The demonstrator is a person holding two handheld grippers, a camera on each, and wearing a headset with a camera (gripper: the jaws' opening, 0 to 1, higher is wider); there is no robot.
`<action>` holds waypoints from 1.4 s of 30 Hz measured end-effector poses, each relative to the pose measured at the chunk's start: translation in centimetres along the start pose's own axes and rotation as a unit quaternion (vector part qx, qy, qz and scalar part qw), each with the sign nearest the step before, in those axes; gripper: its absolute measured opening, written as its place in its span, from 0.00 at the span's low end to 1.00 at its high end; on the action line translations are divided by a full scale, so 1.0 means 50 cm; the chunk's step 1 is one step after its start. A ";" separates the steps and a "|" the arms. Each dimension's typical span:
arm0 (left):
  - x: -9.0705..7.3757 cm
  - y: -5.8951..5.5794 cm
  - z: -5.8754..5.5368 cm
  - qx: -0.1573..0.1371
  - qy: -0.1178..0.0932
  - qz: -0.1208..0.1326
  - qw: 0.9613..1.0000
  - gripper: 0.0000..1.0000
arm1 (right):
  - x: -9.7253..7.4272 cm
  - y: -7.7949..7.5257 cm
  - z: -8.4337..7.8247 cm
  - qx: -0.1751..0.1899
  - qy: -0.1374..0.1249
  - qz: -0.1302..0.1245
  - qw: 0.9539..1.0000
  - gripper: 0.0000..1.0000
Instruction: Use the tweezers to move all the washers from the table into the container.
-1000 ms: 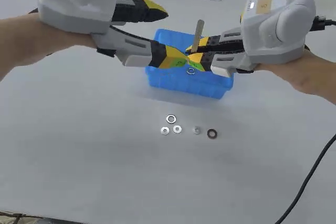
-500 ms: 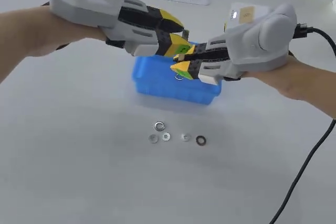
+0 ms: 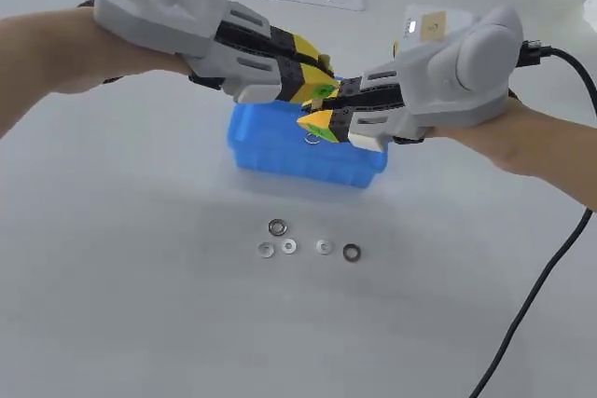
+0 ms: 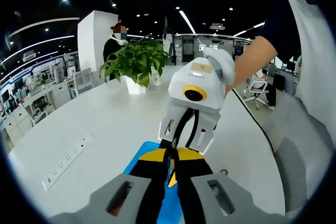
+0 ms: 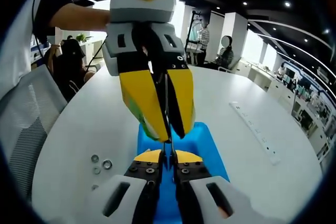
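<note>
The left hand-held gripper [image 3: 320,90] and right hand-held gripper [image 3: 310,124] both pinch the tweezers [image 5: 167,109] over the blue container [image 3: 280,151]

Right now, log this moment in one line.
left gripper: shut on tweezers | right gripper: shut on tweezers | washer: hanging over container | table: five washers left

Right gripper [image 5: 168,157], left gripper [image 5: 167,134] clamp tweezers [image 5: 167,109] over blue container [image 5: 209,148].
</note>
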State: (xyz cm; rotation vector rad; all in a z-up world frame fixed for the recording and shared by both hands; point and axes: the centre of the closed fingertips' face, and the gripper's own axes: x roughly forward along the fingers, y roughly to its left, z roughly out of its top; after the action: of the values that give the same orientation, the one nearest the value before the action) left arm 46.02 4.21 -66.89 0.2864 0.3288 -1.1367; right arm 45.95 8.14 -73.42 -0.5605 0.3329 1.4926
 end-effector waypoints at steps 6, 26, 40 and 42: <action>0.003 -0.006 -0.001 0.071 0.004 -0.005 0.997 0.06 | 0.002 -0.003 -0.003 -0.004 0.001 0.001 1.000 0.09; -0.008 -0.005 0.006 0.063 -0.005 0.001 0.998 0.05 | -0.002 0.006 0.015 0.012 -0.005 -0.003 1.000 0.23; -0.044 0.001 0.011 0.055 -0.002 0.013 0.998 0.05 | -0.053 -0.002 0.002 0.056 -0.020 -0.031 0.998 0.41; -0.051 -0.003 0.013 0.053 -0.001 0.014 0.998 0.05 | -0.065 0.000 0.003 0.068 -0.024 -0.038 0.997 0.45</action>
State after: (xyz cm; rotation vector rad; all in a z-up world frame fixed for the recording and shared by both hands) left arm 44.99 6.02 -65.28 0.3824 0.2613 -1.1294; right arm 45.70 5.48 -71.54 -0.4242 0.3698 1.3965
